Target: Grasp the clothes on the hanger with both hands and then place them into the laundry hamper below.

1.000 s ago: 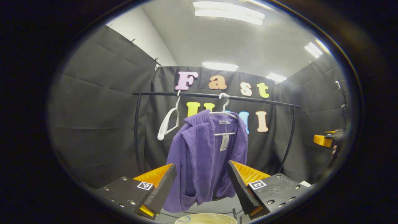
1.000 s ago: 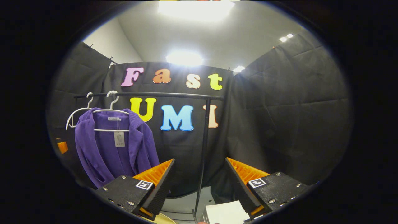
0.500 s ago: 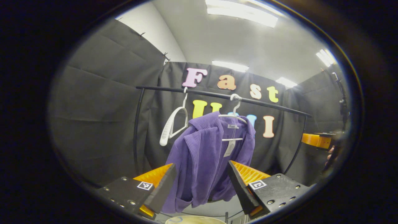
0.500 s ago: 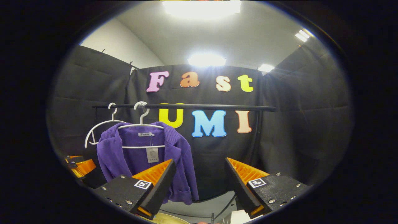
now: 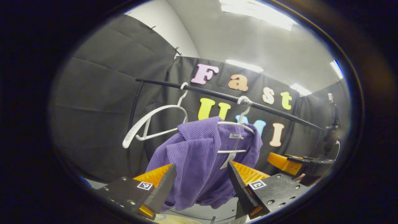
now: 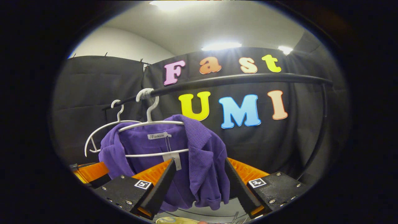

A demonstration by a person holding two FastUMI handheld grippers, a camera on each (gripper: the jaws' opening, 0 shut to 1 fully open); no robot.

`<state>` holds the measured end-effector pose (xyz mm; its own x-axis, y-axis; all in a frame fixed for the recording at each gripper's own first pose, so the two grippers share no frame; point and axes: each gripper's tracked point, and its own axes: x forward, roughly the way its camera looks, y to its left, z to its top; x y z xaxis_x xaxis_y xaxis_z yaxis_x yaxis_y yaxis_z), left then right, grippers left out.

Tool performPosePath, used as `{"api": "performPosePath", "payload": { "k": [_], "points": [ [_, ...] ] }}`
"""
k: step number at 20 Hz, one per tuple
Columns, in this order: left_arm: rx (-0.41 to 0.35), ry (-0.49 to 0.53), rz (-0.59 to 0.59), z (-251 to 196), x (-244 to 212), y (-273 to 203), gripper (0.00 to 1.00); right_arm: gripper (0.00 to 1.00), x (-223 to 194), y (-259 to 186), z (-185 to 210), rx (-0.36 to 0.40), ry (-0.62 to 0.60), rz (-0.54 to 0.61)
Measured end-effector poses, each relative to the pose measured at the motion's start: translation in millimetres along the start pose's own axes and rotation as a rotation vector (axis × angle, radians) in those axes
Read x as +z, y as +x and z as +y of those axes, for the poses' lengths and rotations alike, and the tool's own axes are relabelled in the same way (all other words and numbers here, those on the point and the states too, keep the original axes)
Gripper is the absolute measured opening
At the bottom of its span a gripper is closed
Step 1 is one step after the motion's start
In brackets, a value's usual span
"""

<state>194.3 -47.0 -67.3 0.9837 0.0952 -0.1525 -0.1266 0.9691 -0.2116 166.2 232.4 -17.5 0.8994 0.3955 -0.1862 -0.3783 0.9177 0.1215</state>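
**Operator:** Where is the garment, and why does it sit as it does?

**Technician:** The purple top [image 5: 199, 161] hangs on a white hanger [image 5: 233, 137] hooked over the black rail [image 5: 217, 95]. The hanger carries its shoulders, so the fabric drapes straight down, front open. A second hanger [image 5: 149, 124], bare, hangs beside it on the same rail.

**Operator:** State of each claw?

**Technician:** Left gripper [image 5: 199, 183]: released, jaws spread, with the top's left shoulder and sleeve seen between them. Right gripper [image 6: 197, 180]: released as well, jaws spread before the top's right front panel. Neither finger pair presses on cloth. From each view the other gripper appears beyond the garment, so the two flank it.

**Operator:** Why one claw per side?

**Technician:** Judgement: the task calls for a two-handed grasp. Pinching both shoulders would let the top be lifted clear of the hanger evenly, without one side snagging on the hanger arm.

**Operator:** And the hamper?

**Technician:** A pale rim [image 6: 177, 220] shows at the bottom edge of the right gripper view, below the garment; probably the hamper, but too little is visible to confirm.

**Operator:** Step in hand?

**Technician:** Approach. Grasp not yet made.
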Motion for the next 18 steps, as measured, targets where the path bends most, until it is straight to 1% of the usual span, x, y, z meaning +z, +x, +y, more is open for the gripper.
{"api": "performPosePath", "payload": {
  "k": [1, 2, 3, 8, 9, 11, 14, 15, 16, 17, 18],
  "points": [
    [0.042, 0.010, 0.005, 1.6, -5.5, 9.2, 0.99, 0.97, -6.1, 13.5, -2.8, 0.002, -0.004, 0.013],
    [0.079, 0.018, 0.010, 5.9, -8.8, 14.8, 0.99, 0.97, -11.8, 25.8, -4.2, 0.006, 0.000, 0.027],
    [0.108, 0.025, 0.012, 6.4, -11.5, 21.3, 0.95, 0.97, -19.0, 37.3, -0.8, 0.021, 0.008, 0.041],
    [0.200, 0.074, 0.014, 0.2, -22.6, 49.9, 0.95, 0.95, -53.4, 76.5, 4.4, 0.067, 0.006, 0.106],
    [0.220, 0.082, 0.014, 0.7, -24.0, 56.6, 0.95, 0.95, -58.4, 83.0, 1.2, 0.059, 0.001, 0.111],
    [0.262, 0.093, 0.009, 3.6, -27.1, 66.3, 0.95, 0.96, -57.5, 98.6, -8.8, 0.029, 0.011, 0.084],
    [0.301, 0.114, 0.012, 8.1, -29.8, 77.7, 0.95, 0.95, -59.2, 118.5, -17.8, 0.022, 0.024, 0.081],
    [0.313, 0.123, 0.009, 9.2, -29.0, 76.8, 0.90, 0.95, -59.2, 122.6, -20.1, 0.024, 0.022, 0.082],
    [0.327, 0.132, 0.008, 12.5, -29.4, 76.3, 0.90, 0.95, -59.5, 125.7, -23.4, 0.024, 0.020, 0.084],
    [0.331, 0.137, 0.007, 13.9, -29.4, 75.5, 0.99, 0.95, -61.8, 129.5, -24.8, 0.023, 0.019, 0.084],
    [0.335, 0.139, 0.006, 16.2, -28.9, 73.1, 0.99, 0.96, -60.8, 132.3, -26.7, 0.024, 0.022, 0.078]
  ]
}}
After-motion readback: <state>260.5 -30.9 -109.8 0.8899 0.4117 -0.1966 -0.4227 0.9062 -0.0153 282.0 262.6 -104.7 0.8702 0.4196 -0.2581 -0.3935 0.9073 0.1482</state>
